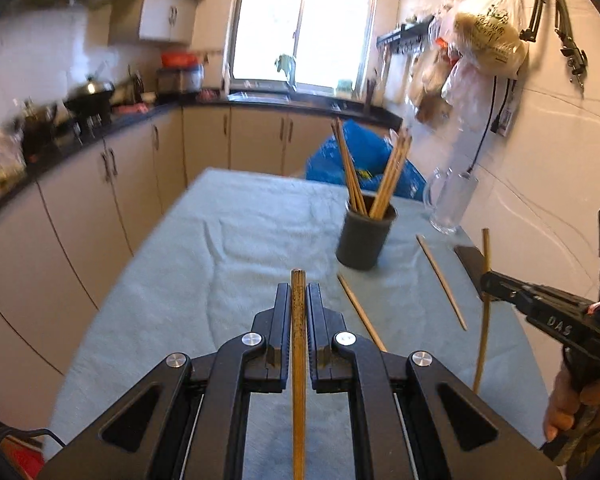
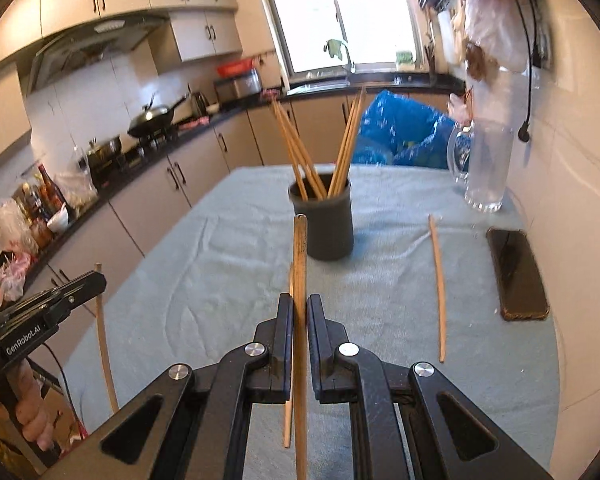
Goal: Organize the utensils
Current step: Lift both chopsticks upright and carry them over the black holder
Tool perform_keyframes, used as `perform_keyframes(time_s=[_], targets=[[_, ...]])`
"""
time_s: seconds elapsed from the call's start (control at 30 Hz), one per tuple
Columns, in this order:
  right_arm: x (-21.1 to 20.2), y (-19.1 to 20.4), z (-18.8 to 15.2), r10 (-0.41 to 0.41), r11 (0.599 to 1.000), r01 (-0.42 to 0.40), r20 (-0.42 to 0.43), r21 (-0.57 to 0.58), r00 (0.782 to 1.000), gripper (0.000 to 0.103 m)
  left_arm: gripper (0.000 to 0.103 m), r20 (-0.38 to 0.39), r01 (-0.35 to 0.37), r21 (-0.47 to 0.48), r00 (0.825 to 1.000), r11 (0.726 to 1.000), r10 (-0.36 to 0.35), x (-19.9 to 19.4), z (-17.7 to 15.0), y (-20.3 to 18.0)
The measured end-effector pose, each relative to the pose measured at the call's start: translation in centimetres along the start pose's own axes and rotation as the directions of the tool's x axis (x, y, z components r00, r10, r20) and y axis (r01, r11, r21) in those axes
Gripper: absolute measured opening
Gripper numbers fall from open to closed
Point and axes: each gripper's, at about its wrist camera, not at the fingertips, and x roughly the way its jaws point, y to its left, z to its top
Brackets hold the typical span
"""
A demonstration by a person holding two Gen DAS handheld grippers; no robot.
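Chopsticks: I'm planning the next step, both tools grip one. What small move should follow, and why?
Probably carry the right tool forward over the cup and tip its chopstick in. The cup already holds the others, and two chopsticks lie loose on the cloth.

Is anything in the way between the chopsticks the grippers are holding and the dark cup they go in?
Nothing visible blocks either one. The left gripper and right gripper each clamp a chopstick in shut jaws, and only bare cloth lies before the dark cup. The chopsticks already in the cup lean to its sides, leaving a gap.
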Motion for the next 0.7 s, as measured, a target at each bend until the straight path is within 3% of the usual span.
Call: perform_keyframes(time_s=[0.2,0.7], targets=[[-1.3,0.1,1.2,-0.001,1.000,0.001,0.062,0.000,0.998,0.007,0.007,0.030,-0.046,0.035,0.999,0.998,0.045,-0.4,1.5,-0.5],[-1.6,-1.8,5.0,0.003,0.999,-0.010,0.137,0.051,0.991,0.007,0.007,-0.059,-0.065,0.044,0.996,0.997,0.067,4.6,3.8,-0.7]])
